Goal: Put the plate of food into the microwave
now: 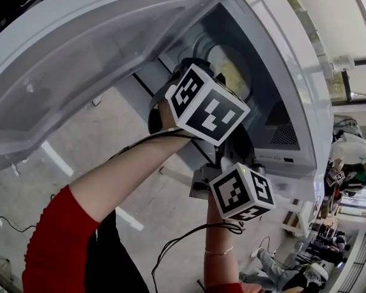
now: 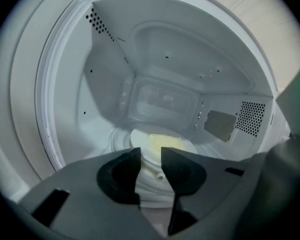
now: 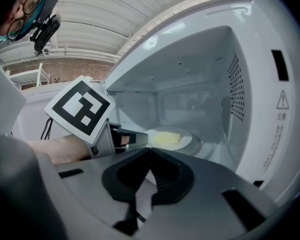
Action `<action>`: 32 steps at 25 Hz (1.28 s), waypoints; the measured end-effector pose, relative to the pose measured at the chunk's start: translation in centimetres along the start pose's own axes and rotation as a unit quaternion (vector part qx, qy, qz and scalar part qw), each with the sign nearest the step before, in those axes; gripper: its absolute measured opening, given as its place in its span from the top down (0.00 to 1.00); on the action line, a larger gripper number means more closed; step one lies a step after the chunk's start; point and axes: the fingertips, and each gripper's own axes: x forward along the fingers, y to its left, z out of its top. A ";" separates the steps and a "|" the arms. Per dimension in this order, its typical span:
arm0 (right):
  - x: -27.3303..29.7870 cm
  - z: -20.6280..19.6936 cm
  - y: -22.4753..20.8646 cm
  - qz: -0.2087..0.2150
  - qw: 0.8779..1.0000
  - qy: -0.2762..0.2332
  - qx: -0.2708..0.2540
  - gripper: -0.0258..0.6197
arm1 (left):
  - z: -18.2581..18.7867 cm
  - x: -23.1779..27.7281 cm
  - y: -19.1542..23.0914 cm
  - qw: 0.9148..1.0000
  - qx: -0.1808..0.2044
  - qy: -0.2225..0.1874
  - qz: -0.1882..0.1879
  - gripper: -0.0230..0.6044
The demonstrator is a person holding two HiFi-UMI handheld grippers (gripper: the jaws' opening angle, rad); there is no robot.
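The left gripper view looks straight into the microwave (image 2: 105, 84): the left gripper (image 2: 150, 160) has its jaws spread with a clear gap, the pads press on nothing, and past the gap the plate (image 2: 138, 138) sits on the turntable (image 2: 117, 143) on the cavity floor, carrying pale yellow food (image 2: 165, 143). The right gripper view takes the same cavity from the side. It shows the left gripper's marker cube (image 3: 80, 109) and that gripper's tips pointing at the plate's near rim, just beside it; whether they touch it I cannot tell. The right gripper (image 3: 150, 154) is outside the opening with its jaw tips pressed together and nothing between them. This view also shows the vent holes (image 3: 234, 84) in the side wall and a warning triangle (image 3: 282, 101) on the front frame. The head view shows what neither gripper view does: the door (image 1: 79, 60) swung wide open, both bare forearms, a red sleeve (image 1: 55, 243), and the two cubes covering most of the cavity. Below is a grey floor (image 1: 79, 145) with white lines; people (image 1: 354, 154) sit at the right edge. A slatted ceiling (image 3: 115, 14) and a brick wall (image 3: 65, 66) show in the right gripper view.
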 end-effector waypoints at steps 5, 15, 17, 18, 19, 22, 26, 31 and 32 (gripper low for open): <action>-2.3 -0.2 -0.6 0.001 1.000 -0.013 -0.001 0.94 | 0.9 -1.9 -2.0 0.995 0.086 -0.032 0.024 0.78; -4.3 0.8 -0.7 0.006 0.999 -0.045 0.006 0.94 | 2.0 -6.7 -4.1 0.990 0.076 -0.095 -0.075 0.95; -4.9 0.8 -0.7 0.006 0.999 -0.050 0.011 0.94 | 1.3 -7.6 -4.8 0.989 0.058 -0.089 -0.102 0.95; -5.1 0.8 -0.7 0.007 0.999 -0.052 0.013 0.94 | 1.0 -8.0 -5.1 0.988 0.055 -0.086 -0.112 0.95; -5.3 0.8 -0.7 0.008 0.998 -0.054 0.015 0.94 | 0.6 -8.3 -5.5 0.988 0.057 -0.082 -0.121 0.95; -5.8 1.0 -0.6 0.011 0.998 -0.065 0.020 0.94 | -0.1 -9.3 -6.8 0.985 0.070 -0.075 -0.142 0.95; -7.6 1.3 0.0 0.014 0.997 -0.072 0.034 0.94 | -0.4 -11.7 -8.5 0.980 0.067 -0.069 -0.173 0.95; -11.2 1.2 2.2 0.028 0.995 -0.074 0.065 0.94 | -0.2 -16.2 -9.6 0.977 0.043 -0.060 -0.200 0.95; -12.0 1.2 2.5 0.029 0.994 -0.074 0.068 0.94 | -0.3 -17.2 -9.9 0.977 0.036 -0.057 -0.203 0.95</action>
